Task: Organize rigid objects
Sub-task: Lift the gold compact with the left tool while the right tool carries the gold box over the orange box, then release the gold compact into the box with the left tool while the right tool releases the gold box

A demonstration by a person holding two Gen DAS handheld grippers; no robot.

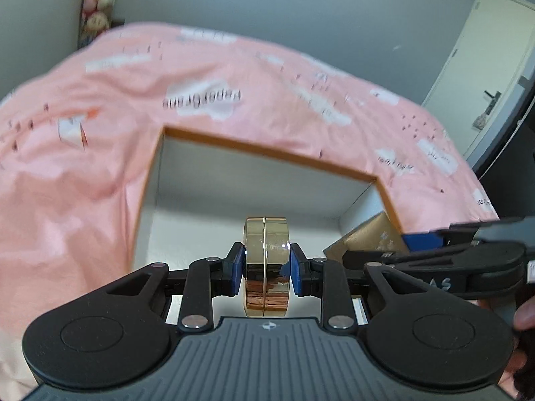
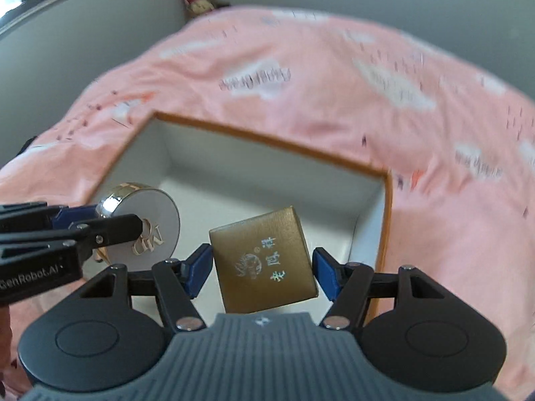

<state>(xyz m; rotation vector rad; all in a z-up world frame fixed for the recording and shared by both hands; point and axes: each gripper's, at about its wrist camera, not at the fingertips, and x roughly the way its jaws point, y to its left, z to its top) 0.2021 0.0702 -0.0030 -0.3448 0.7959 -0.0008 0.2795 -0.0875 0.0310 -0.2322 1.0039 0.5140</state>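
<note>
Left tongs (image 1: 266, 264) are pinching a shiny gold round compact (image 1: 265, 267); right tongs (image 2: 264, 269) are gripping a matte gold box (image 2: 264, 264) over the white-lined carton (image 2: 367, 197).

My left gripper (image 1: 266, 264), right gripper (image 2: 262, 269) — black linkage arms, blue pads, silver pivot screws, ribbed grey body — white "GenRobot.AI" lettering.

A bed (image 1: 100, 173) is seen, covered by a pink cloud-print sheet. An open orange-rimmed box (image 1: 267, 152) is set directly on it.
</note>
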